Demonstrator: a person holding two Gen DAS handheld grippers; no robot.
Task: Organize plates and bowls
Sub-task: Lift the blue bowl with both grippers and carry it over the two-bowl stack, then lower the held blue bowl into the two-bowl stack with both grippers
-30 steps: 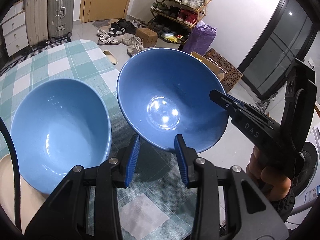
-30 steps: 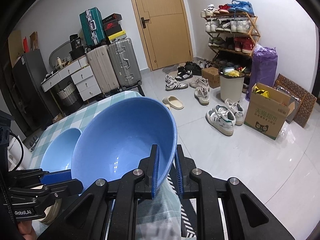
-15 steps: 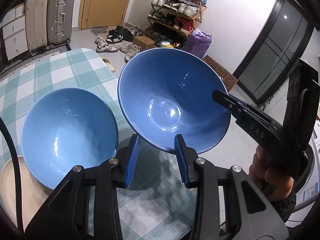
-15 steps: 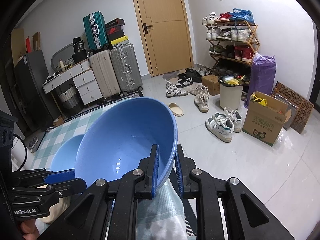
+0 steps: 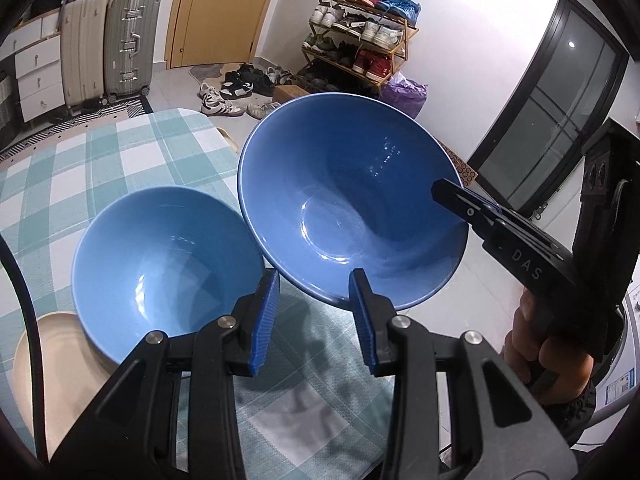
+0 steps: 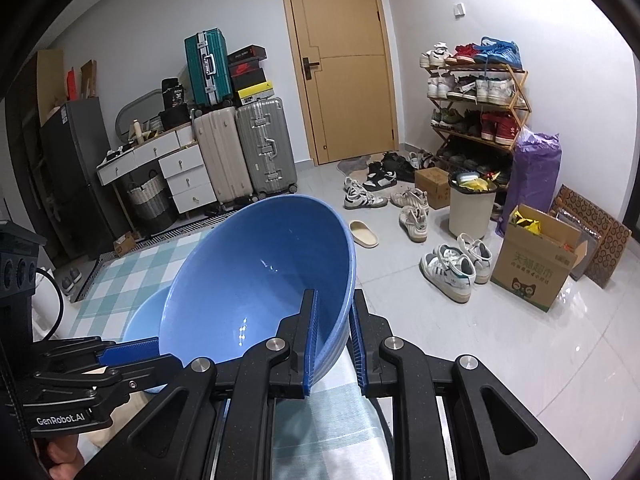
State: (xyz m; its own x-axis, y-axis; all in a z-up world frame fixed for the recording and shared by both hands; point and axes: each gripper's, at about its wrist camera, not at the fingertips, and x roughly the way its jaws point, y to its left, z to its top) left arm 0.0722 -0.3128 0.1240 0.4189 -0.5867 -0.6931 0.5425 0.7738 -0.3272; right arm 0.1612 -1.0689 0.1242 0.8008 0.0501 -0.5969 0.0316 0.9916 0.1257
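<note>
My right gripper (image 6: pixel 334 296) is shut on the rim of a dark blue bowl (image 6: pixel 256 292). It holds the bowl tilted in the air above the checked table (image 5: pixel 120 152). In the left wrist view this bowl (image 5: pixel 352 208) hangs just beyond my left gripper (image 5: pixel 315 276), whose jaws stand apart with only tablecloth showing between the pads. The right gripper (image 5: pixel 452 196) grips the bowl's right rim there. A lighter blue bowl (image 5: pixel 160 272) sits lower on the left, partly over a cream plate (image 5: pixel 48 368). From the right wrist it (image 6: pixel 140 320) peeks out behind the held bowl.
The table's right edge (image 5: pixel 400 420) drops to a tiled floor strewn with shoes (image 6: pixel 456 268). A shoe rack (image 6: pixel 472 112), a bin (image 6: pixel 472 208) and a cardboard box (image 6: pixel 532 264) stand to the right. Suitcases (image 6: pixel 264 152) and drawers (image 6: pixel 184 176) line the far wall.
Both grippers have risen, the right one carrying the dark bowl with it. The light bowl and the table look smaller and farther below the left gripper.
</note>
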